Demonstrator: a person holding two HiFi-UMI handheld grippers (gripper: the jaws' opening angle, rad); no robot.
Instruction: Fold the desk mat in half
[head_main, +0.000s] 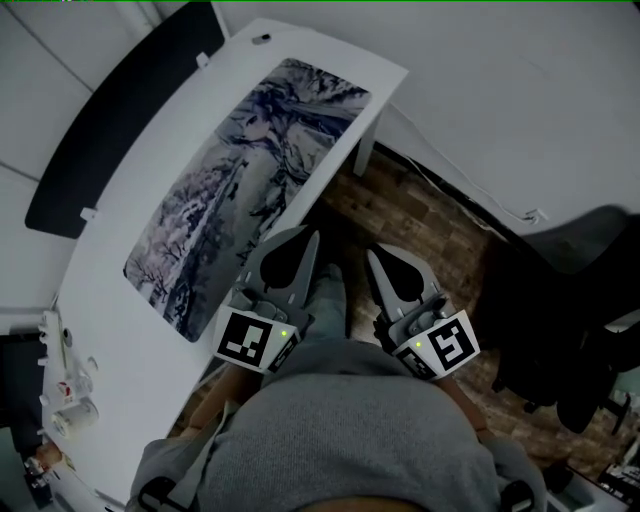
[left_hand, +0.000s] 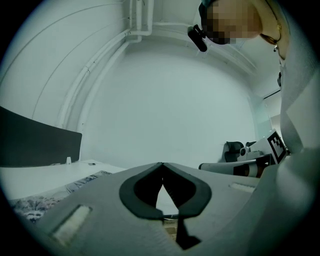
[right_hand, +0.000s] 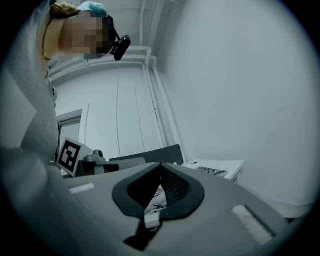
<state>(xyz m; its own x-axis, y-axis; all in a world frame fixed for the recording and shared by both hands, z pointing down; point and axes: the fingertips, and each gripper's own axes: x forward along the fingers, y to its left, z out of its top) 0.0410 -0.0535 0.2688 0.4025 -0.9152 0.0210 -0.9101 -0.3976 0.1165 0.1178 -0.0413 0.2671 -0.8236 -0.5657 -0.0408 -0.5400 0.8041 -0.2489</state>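
Plainly, with the left tongs (head_main: 311, 237) and right tongs (head_main: 373, 256) both clenched empty, short of the mat (head_main: 250, 180) lying flat along the bench's (head_main: 120, 330) near edge, arriving shut could shove and rumple it instead of lifting a corner.

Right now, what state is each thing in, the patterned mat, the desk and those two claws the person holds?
desk mat: spread flat on the desk, not yet folded.
desk: white top, carrying the mat, with small items at its near-left end.
left claw: shut, nothing in it, not touching the mat.
right claw: shut, nothing in it, held off the desk, above the floor.
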